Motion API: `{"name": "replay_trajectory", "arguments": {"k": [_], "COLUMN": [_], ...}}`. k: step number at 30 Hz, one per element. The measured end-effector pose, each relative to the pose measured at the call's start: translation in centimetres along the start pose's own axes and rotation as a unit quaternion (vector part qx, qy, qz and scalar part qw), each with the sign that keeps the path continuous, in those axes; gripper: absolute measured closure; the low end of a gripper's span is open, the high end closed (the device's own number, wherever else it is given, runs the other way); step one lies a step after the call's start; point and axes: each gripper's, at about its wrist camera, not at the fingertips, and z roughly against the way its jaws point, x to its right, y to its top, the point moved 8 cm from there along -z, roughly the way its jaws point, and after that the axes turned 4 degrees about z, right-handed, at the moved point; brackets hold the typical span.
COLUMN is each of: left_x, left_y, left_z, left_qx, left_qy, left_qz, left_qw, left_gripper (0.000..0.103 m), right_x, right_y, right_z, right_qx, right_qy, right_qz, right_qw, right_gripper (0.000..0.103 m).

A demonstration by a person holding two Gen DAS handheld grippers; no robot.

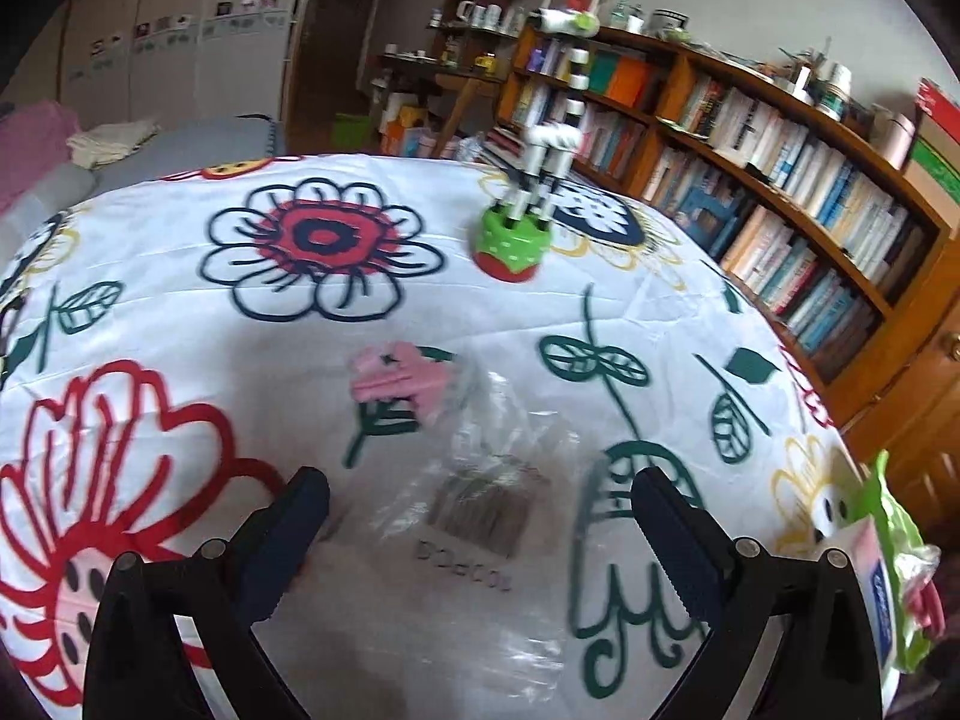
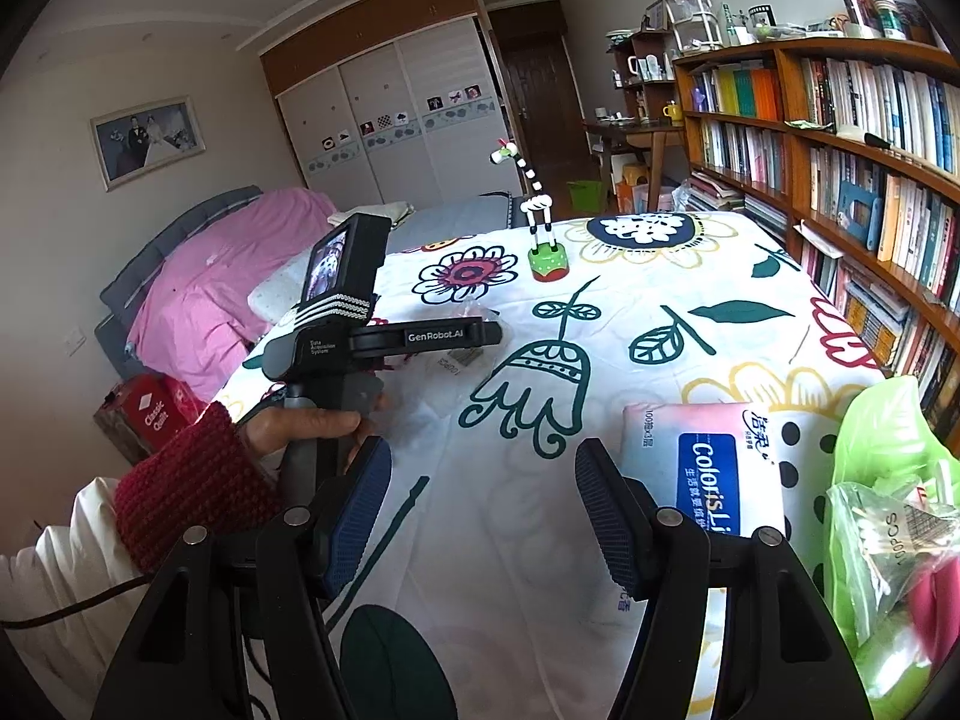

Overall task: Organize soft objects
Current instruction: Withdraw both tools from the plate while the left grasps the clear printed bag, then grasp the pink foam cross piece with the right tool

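Approach step, by the look of it: left gripper (image 1: 480, 531) spread wide and empty above a clear plastic bag (image 1: 486, 480) lying flat on the flowered cloth (image 1: 180, 276), with a pink soft piece (image 1: 399, 384) just beyond the bag and a green-based giraffe toy (image 1: 516, 240) standing farther off. Right gripper (image 2: 483, 507) likewise spread on nothing, a tissue pack (image 2: 702, 468) just beside its right finger and a green bag (image 2: 888, 420) of packets at the cloth's near right edge. Next, probably: lower, straddle a raised fold of film, close gently, since thin plastic lying flat gives little to pinch.
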Motion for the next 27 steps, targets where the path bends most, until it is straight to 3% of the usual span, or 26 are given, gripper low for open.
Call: {"name": "replay_trajectory", "arguments": {"k": [2, 6, 9, 11, 13, 16, 22, 27], "left_x": [0.8, 1.6, 1.7, 1.8, 1.4, -0.1, -2.8, -4.1], "left_y": [-0.4, -1.3, -1.6, -1.5, -1.4, -1.2, -1.5, -2.0], "left_z": [-0.4, -1.3, -1.5, -1.0, -0.4, 0.6, 3.1, 5.6], "left_qx": [-0.013, -0.022, -0.023, -0.016, -0.008, 0.000, 0.028, 0.057], "left_qy": [0.009, 0.070, 0.092, 0.087, 0.089, 0.089, 0.097, 0.115], "left_qz": [-0.030, -0.093, -0.107, -0.104, -0.096, -0.067, -0.006, 0.003], "left_qw": [0.9994, 0.9929, 0.9898, 0.9907, 0.9914, 0.9937, 0.9948, 0.9918], "left_gripper": [0.000, 0.001, 0.006, 0.021, 0.052, 0.084, 0.089, 0.089], "right_x": [-0.1, -0.5, -0.7, -0.8, -0.8, -0.8, -1.3, -2.2], "right_y": [-0.1, -0.1, 0.1, 0.1, 0.2, 0.3, 0.7, 1.4], "right_z": [-0.2, -0.4, -0.4, -0.3, -0.3, -0.4, -1.4, -3.2], "right_qx": [-0.002, -0.004, -0.002, -0.001, -0.001, -0.003, -0.016, -0.035], "right_qy": [0.001, 0.001, -0.002, -0.005, -0.010, -0.017, -0.029, -0.028], "right_qz": [0.000, 0.003, 0.006, 0.007, 0.006, 0.005, 0.004, 0.007], "right_qw": [1.000, 1.000, 1.000, 1.000, 1.000, 1.000, 0.999, 0.999], "right_gripper": [0.038, 0.038, 0.038, 0.038, 0.038, 0.038, 0.038, 0.038]}}
